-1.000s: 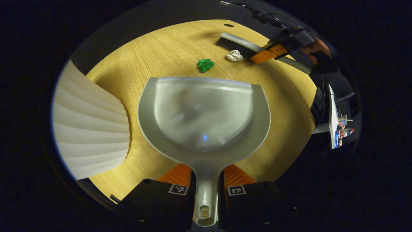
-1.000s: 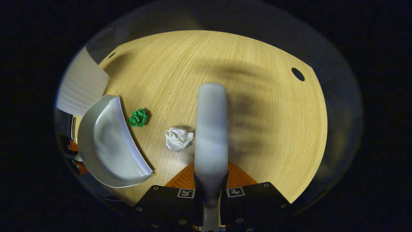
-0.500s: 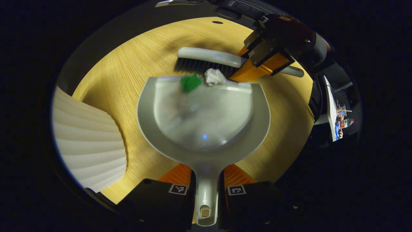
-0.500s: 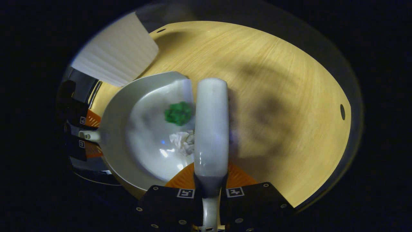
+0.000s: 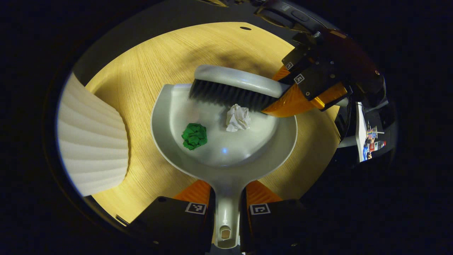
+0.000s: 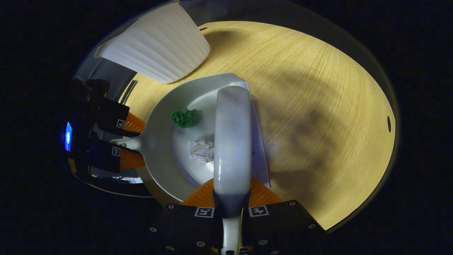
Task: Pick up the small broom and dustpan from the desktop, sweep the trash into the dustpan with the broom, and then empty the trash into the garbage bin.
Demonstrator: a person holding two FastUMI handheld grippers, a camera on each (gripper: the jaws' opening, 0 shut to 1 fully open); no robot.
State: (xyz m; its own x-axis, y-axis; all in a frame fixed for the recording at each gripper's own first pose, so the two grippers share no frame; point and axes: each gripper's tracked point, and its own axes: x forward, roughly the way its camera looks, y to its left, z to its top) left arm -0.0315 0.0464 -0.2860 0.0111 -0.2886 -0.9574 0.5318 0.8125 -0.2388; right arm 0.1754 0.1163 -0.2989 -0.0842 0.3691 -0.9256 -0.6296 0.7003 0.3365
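My left gripper [image 5: 226,198] is shut on the handle of the grey dustpan [image 5: 283,141], which rests on the wooden desktop [image 5: 148,67]. A green paper ball [image 5: 194,136] and a white crumpled paper [image 5: 238,118] lie inside the pan. The small broom [image 5: 240,79], dark bristles down, stands over the pan's front lip, held by my right gripper [image 5: 283,101] at its handle end. In the right gripper view, my right gripper [image 6: 231,200] is shut on the broom [image 6: 232,138], with the dustpan [image 6: 159,148], green ball [image 6: 185,118] and white paper [image 6: 200,150] to its left and the left gripper [image 6: 132,142] on the pan's handle.
A white ribbed garbage bin [image 5: 92,141] stands at the desk's left edge, close to the dustpan; it appears at the top left in the right gripper view [image 6: 159,46]. A cable hole [image 5: 245,28] sits near the far desk edge. Bare desktop [image 6: 318,117] spreads right of the broom.
The broom swept toward the dustpan and pushed the green ball and white paper from the desktop over the lip into the pan. The dustpan stayed nearly still in the left gripper.
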